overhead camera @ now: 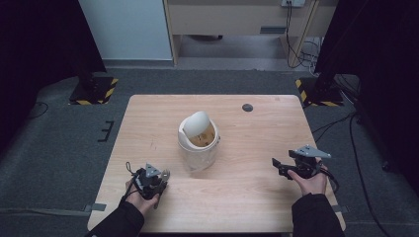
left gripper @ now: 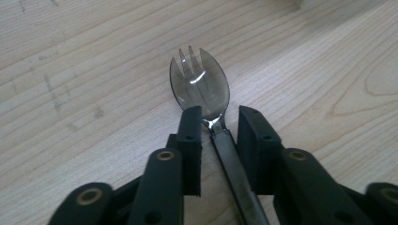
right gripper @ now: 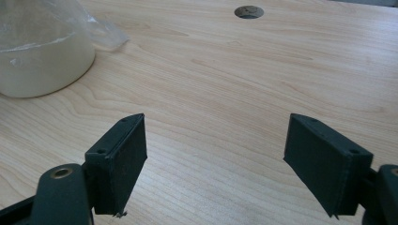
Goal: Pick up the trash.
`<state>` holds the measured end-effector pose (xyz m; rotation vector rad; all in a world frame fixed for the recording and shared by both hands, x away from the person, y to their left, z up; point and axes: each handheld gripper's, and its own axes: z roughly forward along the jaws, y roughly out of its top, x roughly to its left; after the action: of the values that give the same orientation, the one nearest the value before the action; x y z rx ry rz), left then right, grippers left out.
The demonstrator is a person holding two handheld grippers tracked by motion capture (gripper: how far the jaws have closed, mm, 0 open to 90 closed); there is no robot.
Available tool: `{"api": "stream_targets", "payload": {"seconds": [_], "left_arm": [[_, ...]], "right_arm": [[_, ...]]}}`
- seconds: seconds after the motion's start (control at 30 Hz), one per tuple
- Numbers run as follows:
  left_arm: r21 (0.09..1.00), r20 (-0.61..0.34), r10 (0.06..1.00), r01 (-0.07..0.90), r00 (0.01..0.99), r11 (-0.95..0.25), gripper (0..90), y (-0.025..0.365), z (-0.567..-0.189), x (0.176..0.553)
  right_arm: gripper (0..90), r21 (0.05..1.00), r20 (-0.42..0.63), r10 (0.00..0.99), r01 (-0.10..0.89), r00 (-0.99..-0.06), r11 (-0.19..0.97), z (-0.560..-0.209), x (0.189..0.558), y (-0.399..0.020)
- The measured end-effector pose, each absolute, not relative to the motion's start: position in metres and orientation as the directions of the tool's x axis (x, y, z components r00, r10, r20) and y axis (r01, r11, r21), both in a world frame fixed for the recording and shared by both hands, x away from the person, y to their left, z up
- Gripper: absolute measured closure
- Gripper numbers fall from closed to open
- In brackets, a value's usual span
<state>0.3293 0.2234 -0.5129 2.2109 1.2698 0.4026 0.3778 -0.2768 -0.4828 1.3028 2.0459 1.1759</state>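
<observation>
The high view looks forward and down from above the person's side, taking in the whole table (overhead camera: 247, 197) and the floor beyond. The left gripper view sits low and close over the wood (left gripper: 94, 70) — looking along its jaws. The right gripper view looks across the tabletop toward the white container (right gripper: 42, 51) and the round hole (right gripper: 248, 11) — both also seen from above.

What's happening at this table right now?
A person holds a gripper in each hand over a wooden table. The left gripper has a clear plastic spork between its jaws, apparently not clamped. The right gripper is open and holds nothing. A white tub with its lid tipped up stands mid-table.
</observation>
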Motion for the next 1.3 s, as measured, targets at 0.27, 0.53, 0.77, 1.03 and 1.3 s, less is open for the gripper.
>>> {"api": "stream_targets", "payload": {"seconds": [0.27,0.53,0.77,1.03,1.3], "left_arm": [[0.604,-0.047,0.858,0.698,0.512,-0.384,79.6,0.23,-0.511,0.333],[0.747,-0.051,0.842,0.581,0.537,-0.325,79.6,0.235,-0.487,0.326],[0.844,-0.047,0.818,0.46,0.574,-0.275,79.6,0.235,-0.468,0.316],[0.919,-0.059,0.803,0.347,0.592,-0.189,79.6,0.234,-0.445,0.306],[0.953,-0.05,0.788,0.265,0.614,-0.145,79.6,0.231,-0.426,0.301]], "right_arm": [[21.6,0.842,0.072,0.883,0.503,-0.464,0.196,-0.482,0.378,-0.276],[21.7,0.846,0.077,0.883,0.499,-0.463,0.188,-0.48,0.378,-0.277],[22.2,0.864,0.071,0.879,0.469,-0.472,0.182,-0.475,0.377,-0.277],[23.3,0.891,0.069,0.872,0.424,-0.485,0.165,-0.464,0.376,-0.274],[24.4,0.914,0.077,0.865,0.382,-0.497,0.139,-0.449,0.373,-0.27]]}}
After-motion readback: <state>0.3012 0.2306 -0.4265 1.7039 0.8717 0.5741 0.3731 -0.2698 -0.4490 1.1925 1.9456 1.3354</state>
